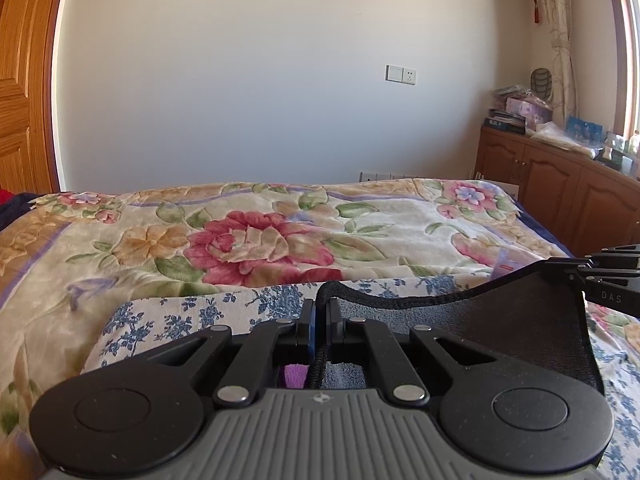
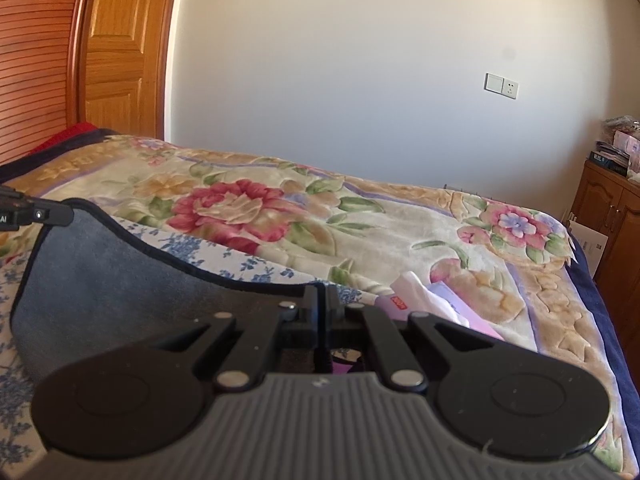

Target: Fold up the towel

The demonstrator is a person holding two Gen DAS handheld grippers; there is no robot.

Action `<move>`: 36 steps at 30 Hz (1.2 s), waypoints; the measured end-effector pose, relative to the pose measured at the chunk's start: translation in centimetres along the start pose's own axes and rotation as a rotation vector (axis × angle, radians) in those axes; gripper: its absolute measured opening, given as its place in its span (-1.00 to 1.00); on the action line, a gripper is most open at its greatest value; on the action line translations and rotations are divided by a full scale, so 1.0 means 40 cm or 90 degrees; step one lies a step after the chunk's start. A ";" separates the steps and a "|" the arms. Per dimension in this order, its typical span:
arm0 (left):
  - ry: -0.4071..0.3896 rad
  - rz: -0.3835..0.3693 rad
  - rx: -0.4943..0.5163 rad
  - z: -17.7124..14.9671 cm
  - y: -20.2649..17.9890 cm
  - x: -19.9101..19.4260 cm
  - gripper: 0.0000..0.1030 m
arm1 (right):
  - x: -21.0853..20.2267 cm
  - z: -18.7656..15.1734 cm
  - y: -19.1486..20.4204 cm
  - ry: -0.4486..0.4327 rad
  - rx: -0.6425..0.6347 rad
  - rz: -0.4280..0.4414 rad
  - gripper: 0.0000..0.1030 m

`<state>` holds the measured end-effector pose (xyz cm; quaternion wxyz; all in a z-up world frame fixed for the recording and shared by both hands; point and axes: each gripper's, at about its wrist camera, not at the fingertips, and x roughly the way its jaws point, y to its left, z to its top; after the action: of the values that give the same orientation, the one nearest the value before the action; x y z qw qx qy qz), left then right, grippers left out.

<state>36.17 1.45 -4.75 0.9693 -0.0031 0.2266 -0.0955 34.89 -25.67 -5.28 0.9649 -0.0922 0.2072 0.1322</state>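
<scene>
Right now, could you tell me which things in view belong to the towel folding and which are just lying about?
Part of the job:
- dark grey towel, held up between both grippers
- left gripper, shut on its edge
- right gripper, shut on its edge

Just lying about:
- floral blanket
- blue-flowered cloth
- white and pink packet
- clutter on the wooden cabinet

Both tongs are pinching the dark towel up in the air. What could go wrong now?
1. The left tongs and right tongs each pinch only the black-stitched hem of the dark grey terry towel, so a corner might slip free.
2. The towel sags between them, so the fold could land crooked.
3. The white and pink papers on the floral blanket might get caught underneath.
</scene>
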 end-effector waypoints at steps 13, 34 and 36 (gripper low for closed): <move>0.040 0.019 0.007 -0.033 0.019 0.147 -0.89 | 0.120 -0.055 -0.015 0.051 -0.017 -0.012 -0.93; 0.046 0.033 -0.003 -0.066 0.011 0.168 0.18 | 0.109 -0.080 -0.013 0.064 0.007 0.000 0.18; 0.042 0.032 -0.001 -0.061 0.005 0.152 0.33 | 0.092 -0.074 -0.006 0.063 0.007 0.000 0.18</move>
<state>40.48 0.62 -9.64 0.9633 0.0046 0.2588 -0.0712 37.08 -25.81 -9.47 0.9540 -0.0931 0.2556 0.1262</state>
